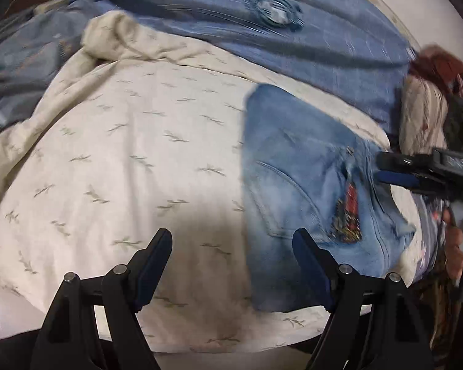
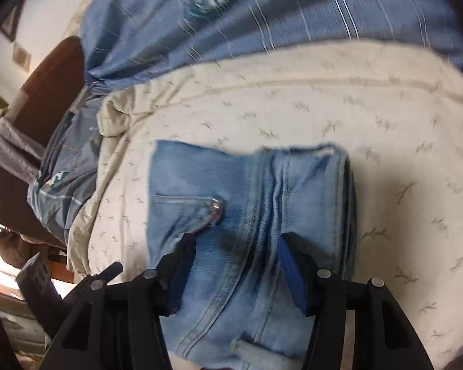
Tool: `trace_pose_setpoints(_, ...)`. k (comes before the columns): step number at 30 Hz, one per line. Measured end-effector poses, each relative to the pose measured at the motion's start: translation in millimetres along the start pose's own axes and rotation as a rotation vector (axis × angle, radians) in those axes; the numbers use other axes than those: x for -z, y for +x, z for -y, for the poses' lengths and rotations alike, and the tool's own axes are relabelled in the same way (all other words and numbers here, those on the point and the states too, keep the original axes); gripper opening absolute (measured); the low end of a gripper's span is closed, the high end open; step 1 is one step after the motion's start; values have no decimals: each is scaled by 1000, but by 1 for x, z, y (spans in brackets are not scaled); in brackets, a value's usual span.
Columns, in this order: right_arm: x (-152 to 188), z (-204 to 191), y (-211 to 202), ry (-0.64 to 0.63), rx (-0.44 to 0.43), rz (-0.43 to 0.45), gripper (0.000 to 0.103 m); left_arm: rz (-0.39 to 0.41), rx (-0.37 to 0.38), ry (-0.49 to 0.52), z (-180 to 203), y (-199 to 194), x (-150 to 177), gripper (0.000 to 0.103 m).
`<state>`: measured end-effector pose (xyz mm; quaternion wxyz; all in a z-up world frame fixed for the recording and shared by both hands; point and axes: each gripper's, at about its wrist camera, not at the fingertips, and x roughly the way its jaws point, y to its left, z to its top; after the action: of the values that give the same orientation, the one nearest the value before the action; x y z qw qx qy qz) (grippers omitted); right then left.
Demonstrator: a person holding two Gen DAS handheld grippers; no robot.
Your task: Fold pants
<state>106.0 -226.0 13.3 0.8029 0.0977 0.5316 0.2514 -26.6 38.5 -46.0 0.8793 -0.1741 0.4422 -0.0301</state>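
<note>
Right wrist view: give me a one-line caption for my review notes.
Right gripper with open jaws above folded light-blue jeans lying on a cream leaf-print bedspread.

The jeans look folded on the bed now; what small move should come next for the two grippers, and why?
Probably lift both grippers straight up and away. The jeans lie as a compact folded stack on the cream bedsheet. The right gripper stands open above the denim with nothing pinched, and the left gripper is open and empty.
</note>
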Motion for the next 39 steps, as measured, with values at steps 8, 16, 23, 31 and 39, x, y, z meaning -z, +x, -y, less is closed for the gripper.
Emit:
trace_pose_setpoints(8, 0, 25, 25, 69, 78, -35, 63, -16, 33, -44, -22, 7, 10, 81)
trace_pose_setpoints(16, -39, -40, 10, -40, -38, 29, 63, 10, 125, -17, -21, 7, 6, 81)
trace_pose_setpoints(23, -46, -11, 55, 58, 24, -18, 54, 32, 165, -58, -31, 1, 4, 81)
trace_pose_setpoints(31, 21, -26, -3, -39, 46, 23, 60, -3, 224, -109, -26, 14, -15, 81)
trace_pose_setpoints(39, 57, 17, 22, -21, 69, -7, 61, -155, 349, -202, -6, 58, -36, 81)
